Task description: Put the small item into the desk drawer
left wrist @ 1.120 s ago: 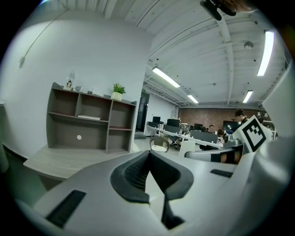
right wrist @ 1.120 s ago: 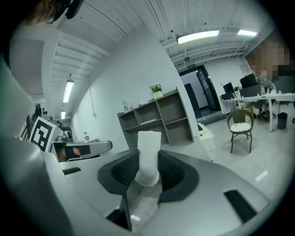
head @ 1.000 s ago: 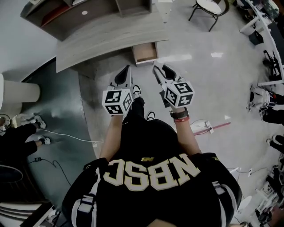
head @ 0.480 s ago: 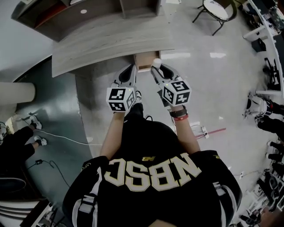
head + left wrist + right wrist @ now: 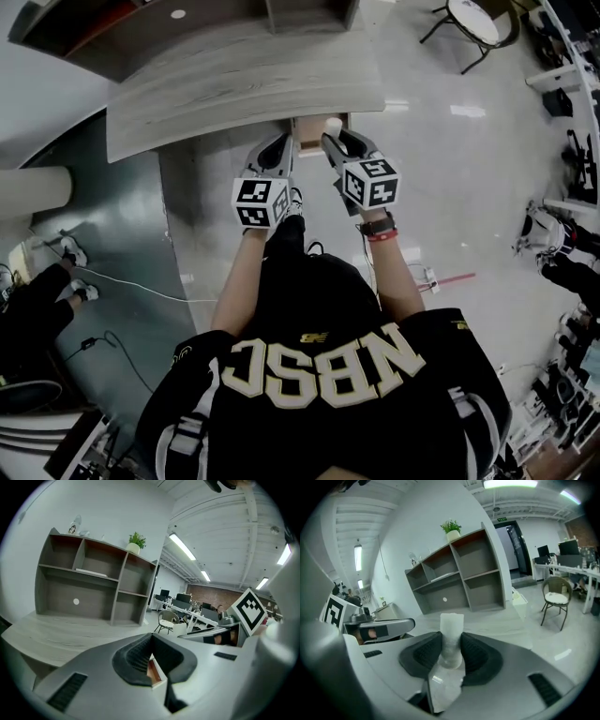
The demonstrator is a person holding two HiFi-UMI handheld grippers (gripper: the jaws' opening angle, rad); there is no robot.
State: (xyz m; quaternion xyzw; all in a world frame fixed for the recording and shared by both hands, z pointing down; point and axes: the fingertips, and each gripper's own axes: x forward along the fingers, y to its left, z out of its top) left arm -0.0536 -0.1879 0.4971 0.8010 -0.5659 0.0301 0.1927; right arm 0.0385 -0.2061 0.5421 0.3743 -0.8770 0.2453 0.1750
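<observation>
The small item [image 5: 451,631], a whitish translucent cylinder, stands upright between the ribbed pads of my right gripper [image 5: 451,644], which is shut on it. In the head view the item [image 5: 333,124] is at the front of the open wooden drawer [image 5: 307,131] under the grey desk [image 5: 234,89]. My right gripper [image 5: 337,142] points at the drawer. My left gripper [image 5: 273,153] is beside it on the left, its jaws together and empty. A strip of the drawer [image 5: 153,671] shows through the slit behind the tips of the left gripper [image 5: 151,641].
A grey shelf unit [image 5: 93,585] with a small plant stands on the desk's far side. A chair [image 5: 469,19] is at the back right on the glossy floor. A cable [image 5: 131,286] runs over the dark floor at the left. A person's feet are at the left edge.
Both grippers have moved forward toward the desk. The item, held throughout, has gone from short of the drawer to its front edge. The drawer is now partly hidden behind the grippers.
</observation>
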